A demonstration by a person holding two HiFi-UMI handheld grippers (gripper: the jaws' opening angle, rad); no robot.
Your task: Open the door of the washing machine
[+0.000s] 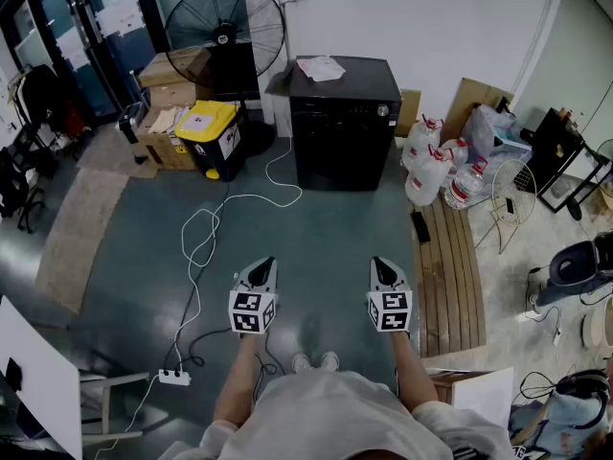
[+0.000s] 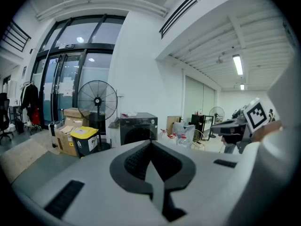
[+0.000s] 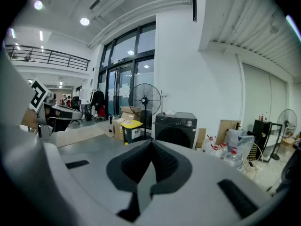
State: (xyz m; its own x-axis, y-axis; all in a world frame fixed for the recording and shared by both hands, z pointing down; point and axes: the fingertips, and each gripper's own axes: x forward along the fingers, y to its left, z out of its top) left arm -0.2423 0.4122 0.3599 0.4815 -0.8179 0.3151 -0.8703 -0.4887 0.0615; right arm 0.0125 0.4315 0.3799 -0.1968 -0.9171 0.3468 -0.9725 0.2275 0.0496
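Black, boxy washing machine (image 1: 345, 123) stands against the white wall ahead of you, its round door (image 3: 175, 136) shut, well apart from both grippers. Your left gripper (image 1: 265, 264) and right gripper (image 1: 381, 264) hover over the glossy grey floor (image 1: 326, 228), ribbed dark pads pressed together, nothing between them. Round wire fan (image 1: 225, 29) stands left of the machine.

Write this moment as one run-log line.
washer door: shut, ahead, untouched | left hand-held gripper: shut, empty | right hand-held gripper: shut, empty | task: not started
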